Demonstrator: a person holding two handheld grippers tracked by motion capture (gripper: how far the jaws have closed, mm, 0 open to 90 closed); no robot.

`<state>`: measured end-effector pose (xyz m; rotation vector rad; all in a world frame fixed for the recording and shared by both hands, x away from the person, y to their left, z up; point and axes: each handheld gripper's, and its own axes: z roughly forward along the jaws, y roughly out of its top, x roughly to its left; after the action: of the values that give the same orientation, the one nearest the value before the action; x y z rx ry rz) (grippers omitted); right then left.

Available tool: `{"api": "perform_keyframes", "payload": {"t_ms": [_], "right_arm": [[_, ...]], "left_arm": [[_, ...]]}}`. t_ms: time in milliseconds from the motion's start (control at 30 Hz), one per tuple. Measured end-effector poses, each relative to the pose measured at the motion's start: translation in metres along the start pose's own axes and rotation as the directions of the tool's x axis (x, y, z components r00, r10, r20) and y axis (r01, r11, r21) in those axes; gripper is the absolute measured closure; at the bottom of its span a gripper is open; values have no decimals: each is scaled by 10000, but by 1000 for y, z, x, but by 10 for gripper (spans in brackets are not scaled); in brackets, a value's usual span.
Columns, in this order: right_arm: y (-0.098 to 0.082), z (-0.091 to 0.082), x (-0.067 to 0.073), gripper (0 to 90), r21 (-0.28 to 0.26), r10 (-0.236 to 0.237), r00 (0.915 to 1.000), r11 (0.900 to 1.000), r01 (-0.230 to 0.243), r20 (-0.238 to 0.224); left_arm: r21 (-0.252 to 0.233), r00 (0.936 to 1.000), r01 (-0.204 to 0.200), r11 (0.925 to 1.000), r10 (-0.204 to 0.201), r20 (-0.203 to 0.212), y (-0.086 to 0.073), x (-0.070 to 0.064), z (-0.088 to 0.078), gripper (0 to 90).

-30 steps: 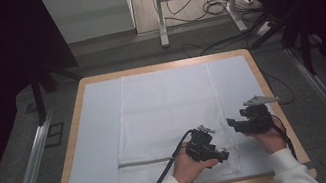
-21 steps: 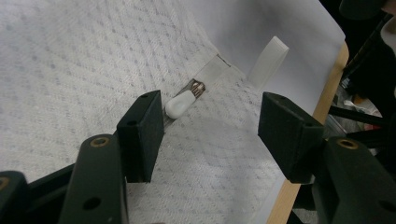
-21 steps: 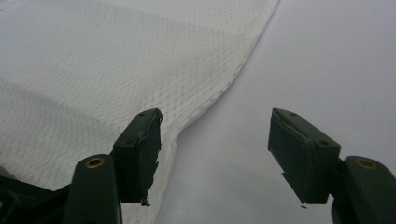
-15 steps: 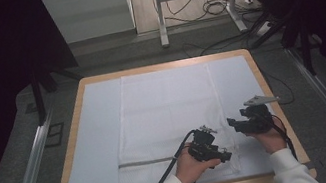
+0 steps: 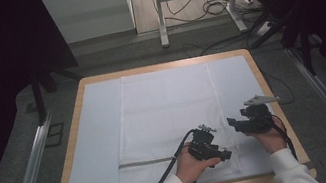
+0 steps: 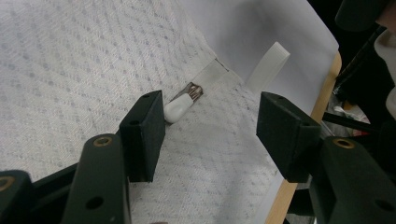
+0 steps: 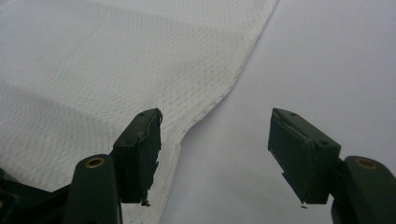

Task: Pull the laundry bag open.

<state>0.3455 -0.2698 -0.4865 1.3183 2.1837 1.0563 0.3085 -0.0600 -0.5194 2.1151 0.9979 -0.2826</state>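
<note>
A white woven cloth (image 5: 171,120) was spread flat on a pale blue sheet (image 5: 99,143) that covered the wooden table (image 5: 273,97), and it reached from the far edge down to the near edge. A grey zip line (image 5: 145,162) was seen running across its near part. In the left gripper view a small white zip pull (image 6: 180,106) with a metal end lay on the cloth, just beside the tip of one jaw, and a white tab (image 6: 267,64) lay beyond it on the sheet. The left gripper (image 5: 221,153) was held low over the cloth's near right corner, jaws parted, with nothing gripped between them. The right gripper (image 5: 234,124) was held just right of the cloth's edge, jaws wide apart and empty, with the hem (image 7: 219,98) seen beneath them.
</note>
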Motion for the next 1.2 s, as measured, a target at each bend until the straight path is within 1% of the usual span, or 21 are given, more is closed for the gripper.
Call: {"api": "perform_keyframes", "payload": {"t_ms": [267, 600, 900, 1100, 1200], "right_arm": [[0, 0, 0, 341, -22, -5, 10000, 10000, 5, -4], [0, 0, 0, 340, -23, -5, 10000, 10000, 5, 5], [0, 0, 0, 340, -24, 4, 10000, 10000, -4, 19], [0, 0, 0, 339, -16, -8, 10000, 10000, 8, 29], [0, 0, -1, 339, -18, -2, 10000, 10000, 2, 37]], "left_arm": [[-157, 9999, 103, 9998, -101, 117, 1, 1, -2, 419], [-368, 9989, 241, 9990, -226, 410, 2, 2, -3, 416], [-468, 9989, 156, 9988, -134, 452, 2, 0, -4, 418], [-500, 9994, 67, 9987, -50, 340, 1, 0, -3, 454], [-581, 9992, 66, 9983, -43, 397, 1, 0, -4, 470]]}}
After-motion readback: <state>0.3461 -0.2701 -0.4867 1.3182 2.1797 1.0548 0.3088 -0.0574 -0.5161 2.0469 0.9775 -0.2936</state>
